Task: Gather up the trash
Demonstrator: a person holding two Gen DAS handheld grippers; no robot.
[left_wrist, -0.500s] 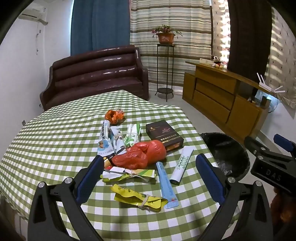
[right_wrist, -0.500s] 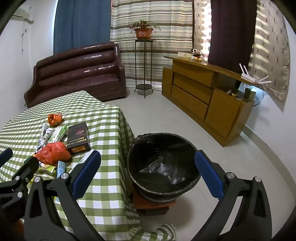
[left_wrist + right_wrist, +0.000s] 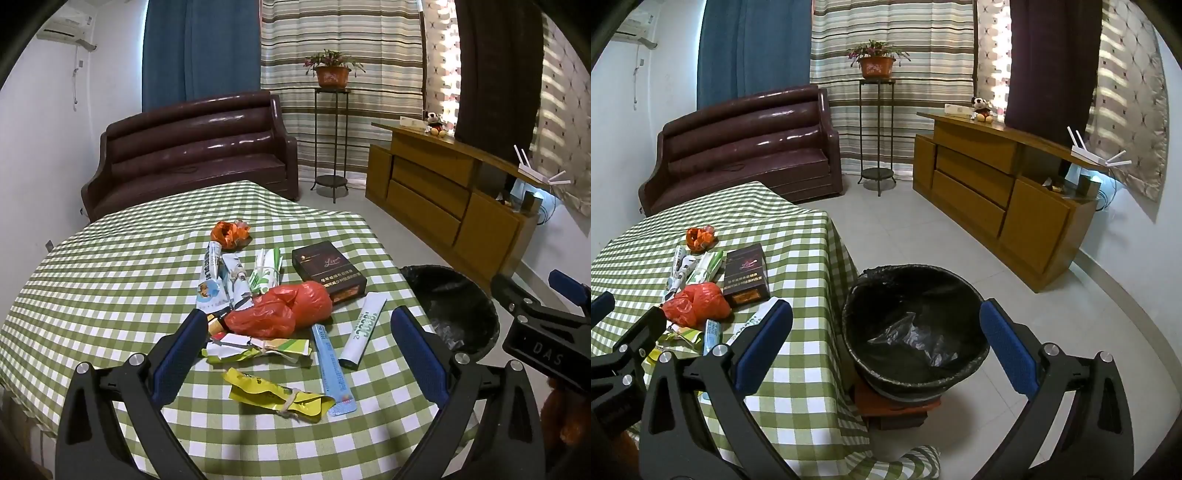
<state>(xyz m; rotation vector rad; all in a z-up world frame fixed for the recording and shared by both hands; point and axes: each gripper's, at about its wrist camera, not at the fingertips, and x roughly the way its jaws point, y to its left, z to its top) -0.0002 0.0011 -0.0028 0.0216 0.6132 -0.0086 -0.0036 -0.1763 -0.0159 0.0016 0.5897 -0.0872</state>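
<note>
Trash lies in a heap on the green checked table (image 3: pixel 92 280): a red plastic bag (image 3: pixel 284 310), a dark box (image 3: pixel 328 267), a white tube (image 3: pixel 364 332), a blue strip wrapper (image 3: pixel 332 369), a yellow wrapper (image 3: pixel 280 397), a green-white wrapper (image 3: pixel 255 347) and a small orange bag (image 3: pixel 229 232). My left gripper (image 3: pixel 299 347) is open and empty, hovering just above the near wrappers. My right gripper (image 3: pixel 882 343) is open and empty above the black-lined bin (image 3: pixel 916 328), which stands right of the table. The red bag (image 3: pixel 696 302) and the box (image 3: pixel 746 273) also show in the right wrist view.
The bin (image 3: pixel 454 314) sits on a low red-brown stand (image 3: pixel 894 410) on the tiled floor. A brown sofa (image 3: pixel 192 151) stands behind the table, a plant stand (image 3: pixel 332 140) by the curtains, and a wooden sideboard (image 3: pixel 997 192) along the right wall.
Both grippers have shifted only slightly; the left wrist view sits a touch closer to the trash heap. Nothing on the table has moved.
</note>
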